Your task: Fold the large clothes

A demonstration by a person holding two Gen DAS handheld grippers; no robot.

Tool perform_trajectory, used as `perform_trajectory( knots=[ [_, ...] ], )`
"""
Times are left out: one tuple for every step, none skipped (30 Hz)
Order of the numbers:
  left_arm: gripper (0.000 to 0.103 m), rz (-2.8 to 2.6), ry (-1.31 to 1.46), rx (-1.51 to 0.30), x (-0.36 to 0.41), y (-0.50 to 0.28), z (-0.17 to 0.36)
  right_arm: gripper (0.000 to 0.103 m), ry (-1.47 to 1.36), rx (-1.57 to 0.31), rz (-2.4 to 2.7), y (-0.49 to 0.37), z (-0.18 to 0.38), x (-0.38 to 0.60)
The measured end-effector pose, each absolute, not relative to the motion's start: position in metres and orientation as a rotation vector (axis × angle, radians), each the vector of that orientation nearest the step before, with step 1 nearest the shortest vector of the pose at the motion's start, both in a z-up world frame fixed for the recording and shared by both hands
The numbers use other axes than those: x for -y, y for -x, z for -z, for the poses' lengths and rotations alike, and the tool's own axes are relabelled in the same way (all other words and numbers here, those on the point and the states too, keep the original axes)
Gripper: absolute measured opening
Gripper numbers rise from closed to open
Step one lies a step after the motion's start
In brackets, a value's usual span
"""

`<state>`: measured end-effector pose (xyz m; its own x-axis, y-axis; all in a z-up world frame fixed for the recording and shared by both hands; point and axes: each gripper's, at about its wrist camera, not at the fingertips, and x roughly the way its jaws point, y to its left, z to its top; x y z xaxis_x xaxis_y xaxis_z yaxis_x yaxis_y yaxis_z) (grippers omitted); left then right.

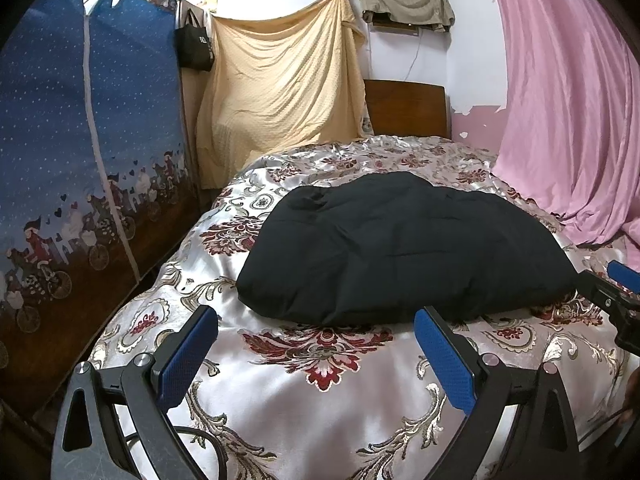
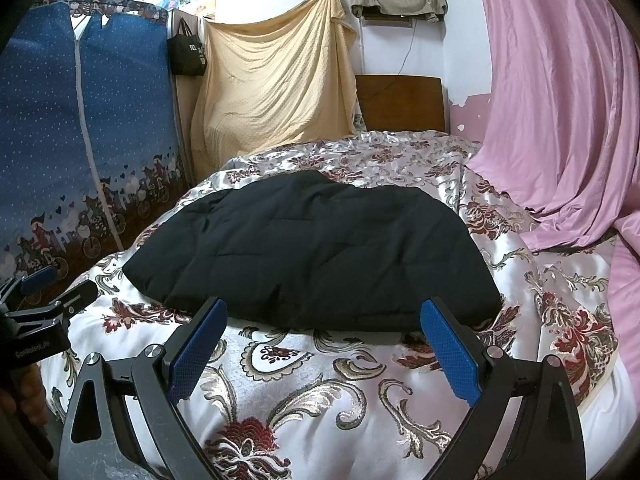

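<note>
Both grippers' fingers [image 1: 188,356] (spread) just short of folded black garment [image 2: 312,248]

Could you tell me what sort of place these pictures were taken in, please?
Most likely a bedroom in a home. A bed with a flowered satin cover and a wooden headboard fills the view, a zipped fabric wardrobe stands beside it, and a pink curtain hangs on the other side.

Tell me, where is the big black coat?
The black coat lies folded mid-bed on the flowered bedspread, just beyond both grippers' open jaws, with the pink curtain to its right.
</note>
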<state>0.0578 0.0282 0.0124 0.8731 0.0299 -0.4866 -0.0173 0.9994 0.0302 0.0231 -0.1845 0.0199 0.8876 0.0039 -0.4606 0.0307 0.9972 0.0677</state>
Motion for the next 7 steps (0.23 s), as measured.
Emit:
perform_trajectory(
  knots=[
    [0.099, -0.027, -0.026, -0.507, -0.0285, -0.0583, -0.0125, 0.095, -0.073, -0.479, 0.015, -0.0237, -0.0199, 0.1859],
    [0.099, -0.028, -0.025, -0.507, -0.0288, -0.0583, -0.0125, 0.095, -0.073, -0.480, 0.015, -0.0236, -0.0198, 0.1852],
    [0.099, -0.028, -0.024, -0.507, -0.0293, -0.0582, -0.0122, 0.095, -0.074, -0.480, 0.015, -0.0235, -0.0198, 0.1851],
    [0.099, -0.027, -0.024, -0.507, -0.0296, -0.0584, -0.0122, 0.095, -0.075, -0.479, 0.014, -0.0237, -0.0199, 0.1860],
    [0.099, -0.027, -0.025, -0.508, -0.0295, -0.0586, -0.0121, 0.095, -0.075, -0.480, 0.014, -0.0236, -0.0199, 0.1853],
    [0.099, -0.027, -0.027, -0.511, -0.0295, -0.0588, -0.0121, 0.095, -0.074, -0.480, 0.014, -0.0234, -0.0198, 0.1844],
    [0.099, -0.027, -0.027, -0.512, -0.0295, -0.0586, -0.0120, 0.095, -0.074, -0.480, 0.015, -0.0237, -0.0199, 0.1859]
  ],
)
